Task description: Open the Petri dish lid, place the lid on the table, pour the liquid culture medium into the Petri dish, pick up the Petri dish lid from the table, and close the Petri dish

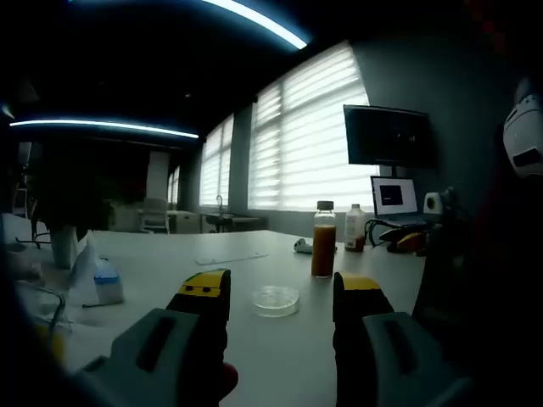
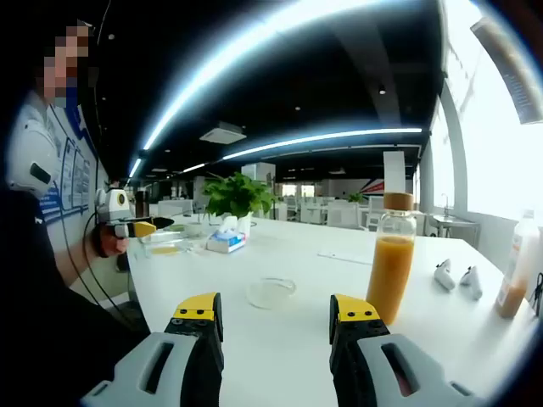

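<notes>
Beside the bottle of orange culture medium [image 2: 392, 257] the lidded Petri dish [image 2: 271, 292] sits untouched, both left gripper [image 1: 282, 292] and right gripper [image 2: 276, 314] released, jaws spread, grasping nothing.

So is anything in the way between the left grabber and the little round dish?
Nothing visible. The left gripper has open jaws, and only bare white table lies between them and the Petri dish. The orange bottle stands behind the dish.

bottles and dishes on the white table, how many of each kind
Clear glass bottle of orange liquid with a cork-coloured cap: 1
Small white plastic bottle with orange-brown liquid at its base: 1
Clear round Petri dish, lid on: 1
Total: 3, all standing apart on the white table.
</notes>
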`<state>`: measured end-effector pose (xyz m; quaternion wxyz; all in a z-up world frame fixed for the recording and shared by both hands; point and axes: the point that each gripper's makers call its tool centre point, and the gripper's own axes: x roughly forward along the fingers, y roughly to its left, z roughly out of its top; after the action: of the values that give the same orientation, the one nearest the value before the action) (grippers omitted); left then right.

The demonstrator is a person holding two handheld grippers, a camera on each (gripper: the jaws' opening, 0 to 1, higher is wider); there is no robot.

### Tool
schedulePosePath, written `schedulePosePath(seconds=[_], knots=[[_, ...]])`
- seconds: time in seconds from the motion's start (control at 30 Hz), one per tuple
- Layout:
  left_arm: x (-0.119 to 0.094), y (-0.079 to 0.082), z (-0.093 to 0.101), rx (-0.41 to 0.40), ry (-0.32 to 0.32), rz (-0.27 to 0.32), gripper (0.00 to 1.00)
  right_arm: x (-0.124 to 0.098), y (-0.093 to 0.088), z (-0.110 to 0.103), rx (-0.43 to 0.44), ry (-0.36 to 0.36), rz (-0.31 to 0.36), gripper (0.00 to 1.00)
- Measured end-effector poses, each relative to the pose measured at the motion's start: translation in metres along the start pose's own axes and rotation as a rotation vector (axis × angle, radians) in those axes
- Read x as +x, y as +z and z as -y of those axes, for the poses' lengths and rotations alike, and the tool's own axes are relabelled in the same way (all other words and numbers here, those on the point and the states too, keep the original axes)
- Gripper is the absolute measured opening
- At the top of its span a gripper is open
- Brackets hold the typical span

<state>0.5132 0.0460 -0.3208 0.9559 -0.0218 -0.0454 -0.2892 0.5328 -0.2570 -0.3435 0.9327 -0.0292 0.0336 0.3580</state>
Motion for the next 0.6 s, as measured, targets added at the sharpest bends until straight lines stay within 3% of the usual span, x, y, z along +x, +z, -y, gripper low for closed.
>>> schedulePosePath(seconds=[0.47, 0.6], knots=[[0.001, -0.006, 0.005, -0.007, -0.016, -0.035, 0.43, -0.002, -0.006, 0.002, 0.006, -0.011, -0.016, 0.51], [0.002, -0.008, 0.008, 0.023, -0.023, -0.05, 0.44, -0.002, -0.007, 0.0, 0.005, 0.0, -0.019, 0.54]])
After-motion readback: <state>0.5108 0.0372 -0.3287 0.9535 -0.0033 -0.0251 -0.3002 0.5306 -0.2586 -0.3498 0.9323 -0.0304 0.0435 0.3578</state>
